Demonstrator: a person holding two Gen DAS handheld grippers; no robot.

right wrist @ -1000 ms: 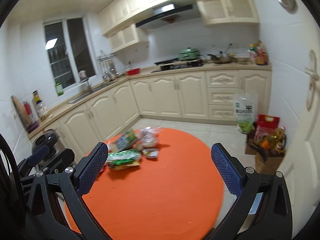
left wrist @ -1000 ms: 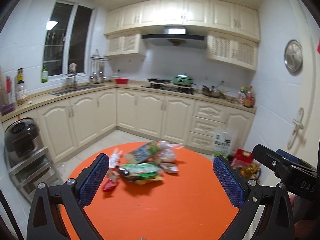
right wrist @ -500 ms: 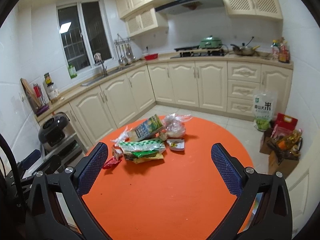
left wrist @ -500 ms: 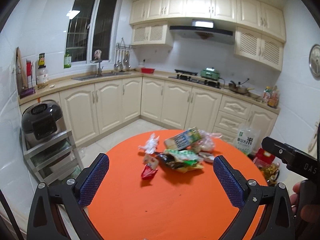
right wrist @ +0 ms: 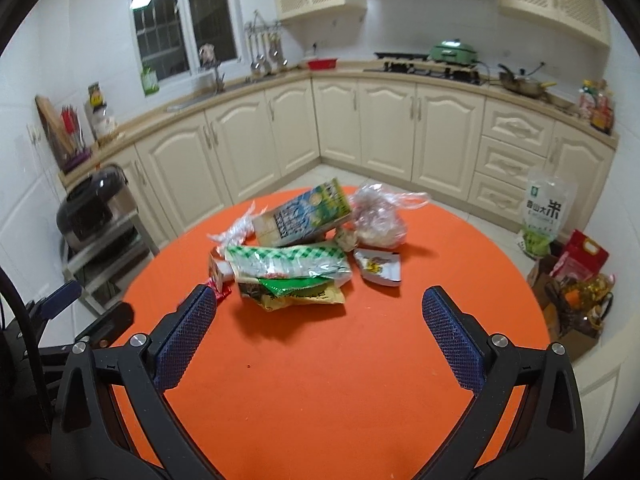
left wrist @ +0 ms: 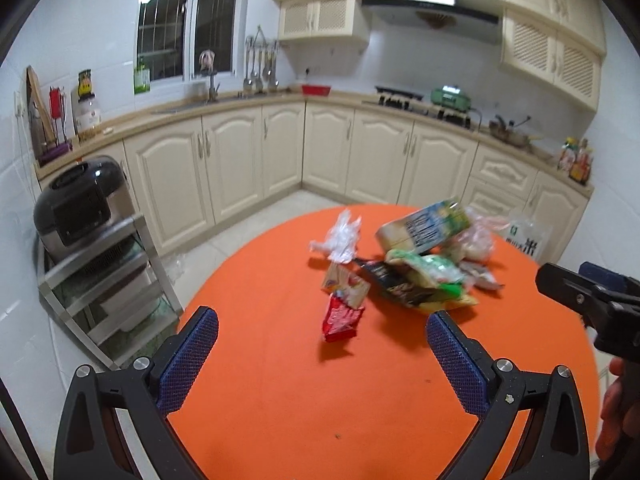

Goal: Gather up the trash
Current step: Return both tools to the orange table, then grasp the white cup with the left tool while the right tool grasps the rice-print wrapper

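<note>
A pile of trash lies on the far half of a round orange table [left wrist: 304, 392]. It holds a blue-green carton [left wrist: 426, 227] [right wrist: 306, 214], a green checked wrapper [right wrist: 286, 266] [left wrist: 428, 270], a red snack packet [left wrist: 340, 318], a crumpled clear wrapper [left wrist: 340, 236], a clear plastic bag [right wrist: 378, 216] and a small white packet [right wrist: 378, 270]. My left gripper [left wrist: 322, 354] is open and empty above the near table, short of the red packet. My right gripper [right wrist: 316, 334] is open and empty, short of the green wrapper. The right gripper's body shows at the left wrist view's right edge.
Cream kitchen cabinets and a worktop run along the back and left. A black cooker [left wrist: 78, 204] sits on a metal rack left of the table. A rice bag [right wrist: 546, 216] and a red box with bags [right wrist: 580, 276] stand on the floor at the right.
Both grippers have moved forward and tilted down toward the table; the trash pile looks larger and nearer. Both stay open and empty.
</note>
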